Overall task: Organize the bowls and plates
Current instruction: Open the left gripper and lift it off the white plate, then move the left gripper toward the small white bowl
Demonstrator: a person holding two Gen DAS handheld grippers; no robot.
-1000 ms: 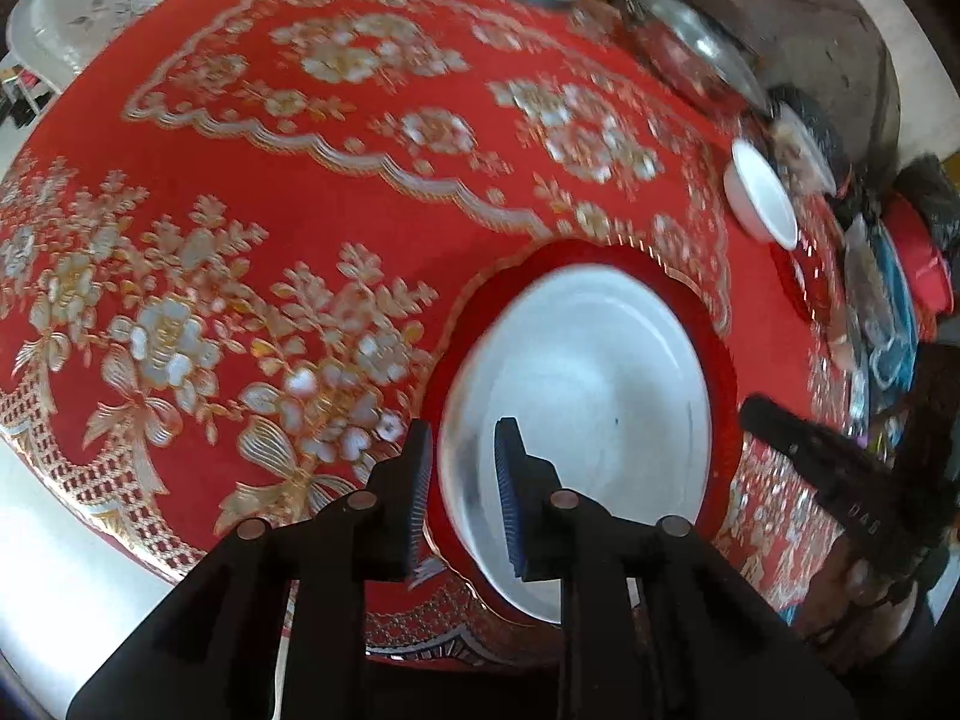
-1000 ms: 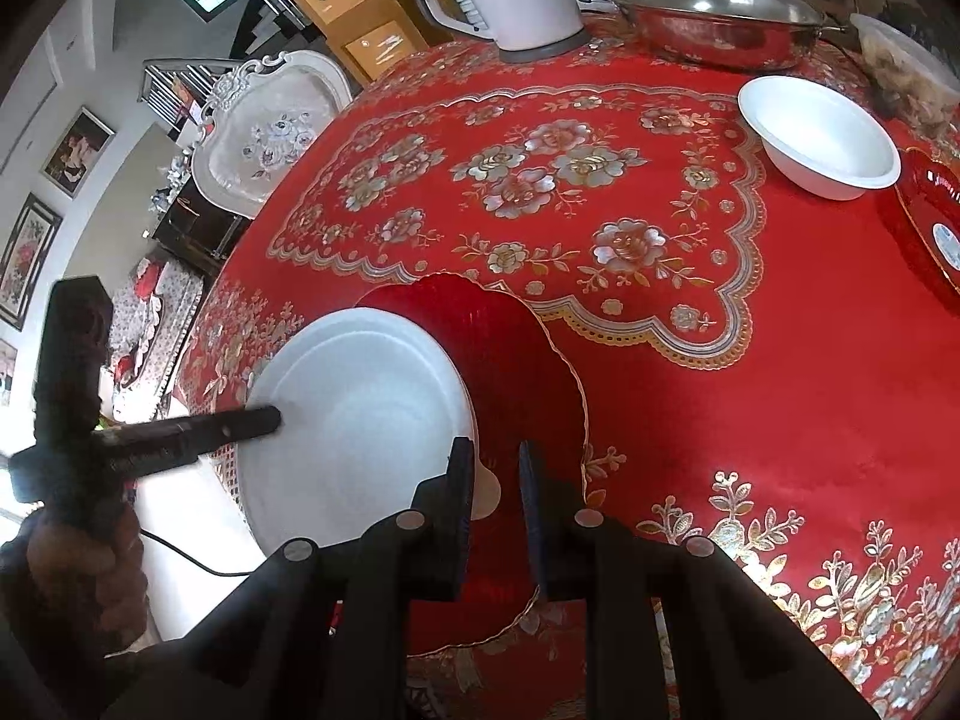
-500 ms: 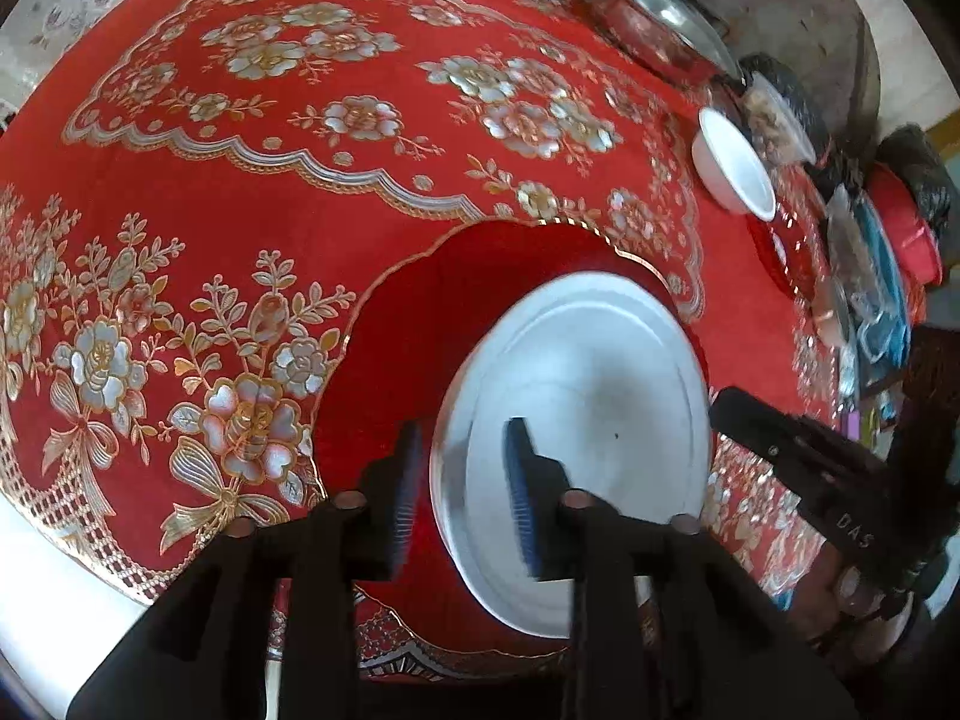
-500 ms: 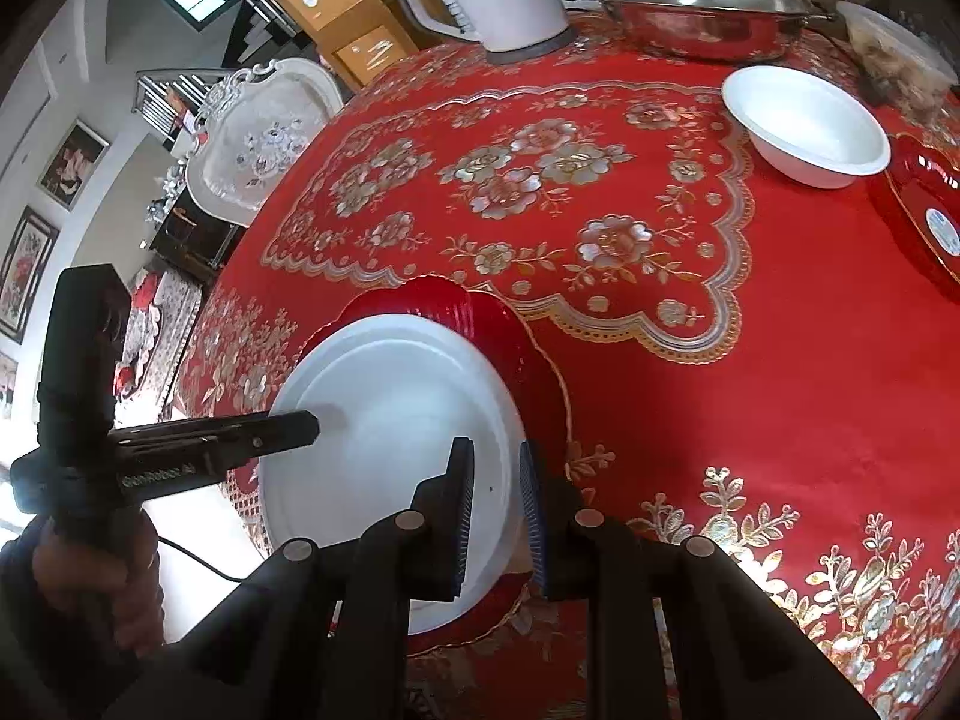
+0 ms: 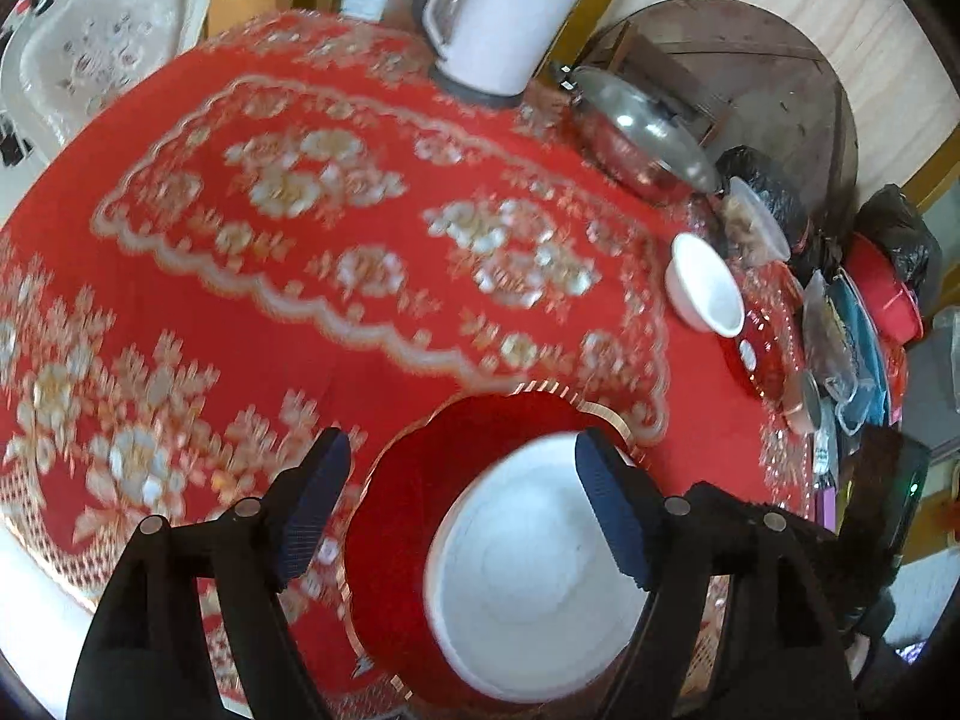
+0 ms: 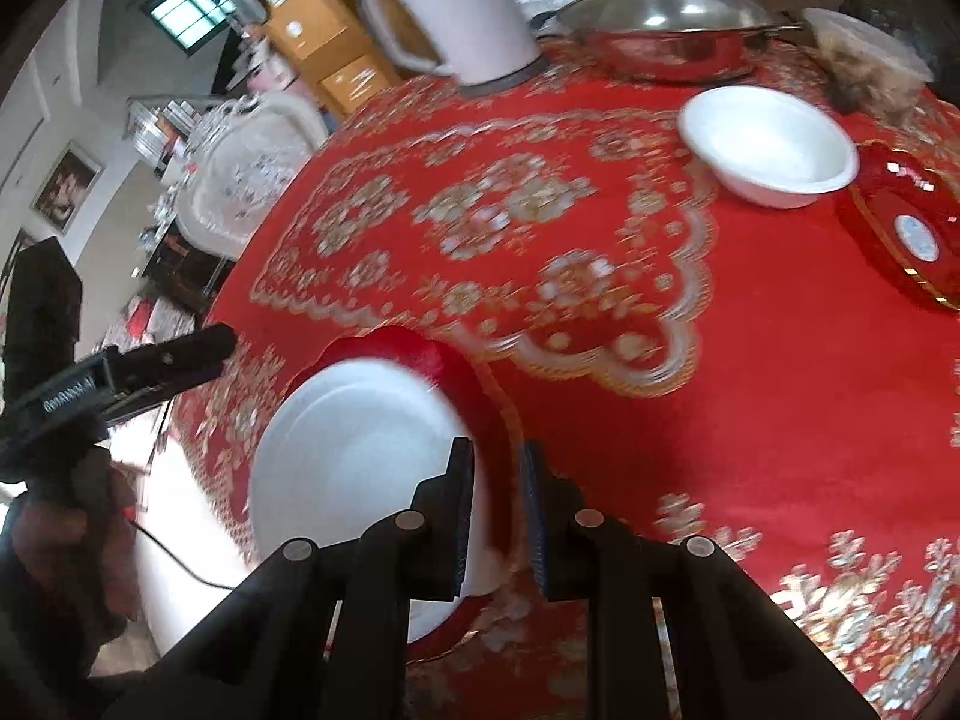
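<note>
A white plate [image 5: 528, 576] lies on a larger red gold-rimmed plate [image 5: 402, 510] near the table's front edge. My left gripper [image 5: 462, 507] hangs above them, its jaws wide open and holding nothing. My right gripper [image 6: 497, 516] is shut on the white plate [image 6: 354, 450] at its near right rim, over the red plate [image 6: 444, 360]. One of the left gripper's fingers [image 6: 192, 351] shows at the left of the right wrist view. Farther back stand a white bowl [image 6: 768, 144] and a small red dish [image 6: 912, 228].
On the red floral tablecloth [image 5: 360, 324], a white kettle [image 5: 498, 18] and a lidded steel pan [image 5: 642, 132] stand at the far edge. Bags and containers [image 5: 852, 324] crowd the right side. A white chair [image 5: 102, 54] stands beyond the table on the left.
My left gripper has opened and let go of the white plate's rim, then drawn back. The white plate now rests on the red one, with the right gripper still on it.
</note>
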